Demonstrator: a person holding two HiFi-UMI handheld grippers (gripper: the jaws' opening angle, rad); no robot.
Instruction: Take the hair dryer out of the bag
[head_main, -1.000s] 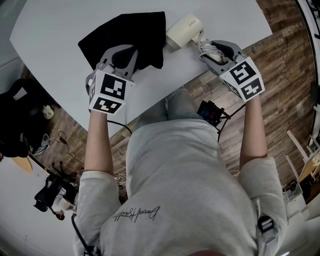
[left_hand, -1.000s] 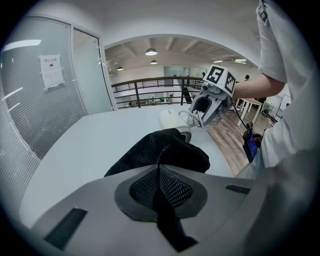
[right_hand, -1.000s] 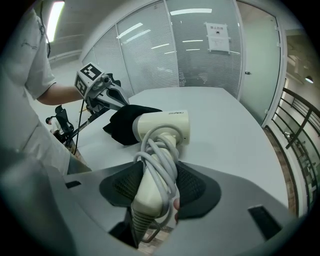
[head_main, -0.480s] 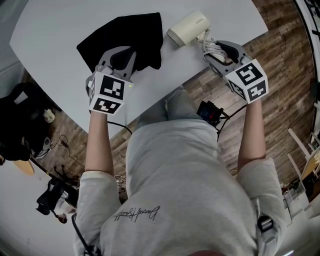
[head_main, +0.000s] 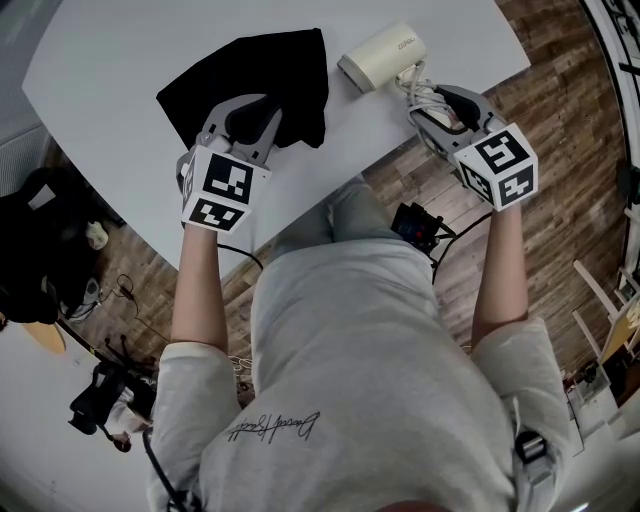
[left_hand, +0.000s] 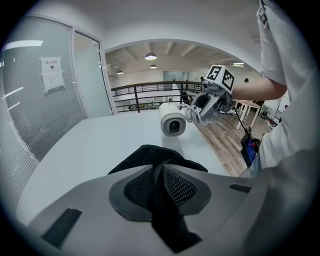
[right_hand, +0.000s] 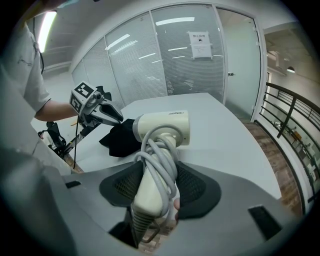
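White desk (head_main: 120, 60) above a wood-plank floor (head_main: 560, 90), black bag (head_main: 270, 70) lying at 11 o'clock, fingers of the left gripper (head_main: 248, 112) pinched on its near edge, cream hair dryer (head_main: 383, 56) out of the bag at 1 o'clock, barrel lettering (right_hand: 177, 114) too small to read, fingers of the right gripper (head_main: 435, 103) clamped on its handle (right_hand: 147, 192) wound with the cord (right_hand: 161, 155).

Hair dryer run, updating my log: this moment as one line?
left gripper: shut on bag | right gripper: shut on hair dryer | hair dryer: outside bag
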